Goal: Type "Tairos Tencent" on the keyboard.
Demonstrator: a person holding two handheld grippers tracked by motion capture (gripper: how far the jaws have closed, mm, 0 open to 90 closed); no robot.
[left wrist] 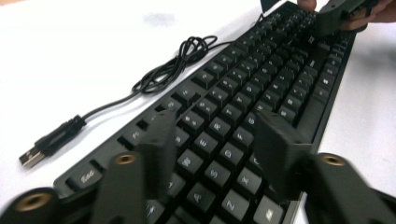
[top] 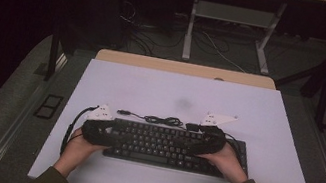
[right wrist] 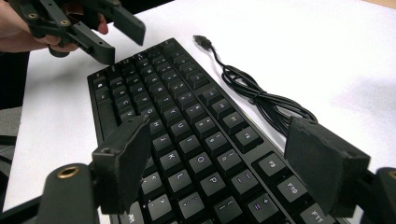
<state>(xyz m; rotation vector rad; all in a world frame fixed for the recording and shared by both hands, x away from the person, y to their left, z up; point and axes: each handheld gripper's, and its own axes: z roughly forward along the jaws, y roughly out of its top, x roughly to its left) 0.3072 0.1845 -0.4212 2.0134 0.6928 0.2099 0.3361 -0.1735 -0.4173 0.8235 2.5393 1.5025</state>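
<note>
Black jaws of both grippers, left gripper [left wrist: 212,154] and right gripper [right wrist: 233,168], hover apart above the keyboard [top: 166,145]; gripping keys, not its edges, risks slipping.

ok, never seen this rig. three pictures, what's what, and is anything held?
No robot here: a person holds a two-jaw hand-held gripper in each hand. The high view looks down on the white table top; the left hand-held gripper and the right hand-held gripper hover over opposite ends of a black full-size computer keyboard. The other two pictures come from cameras riding on each gripper, looking along its black jaws. Behind the keyboard lies its loosely bundled black USB cable. Both pairs of jaws stand apart above the keys, so nothing is held.
</note>
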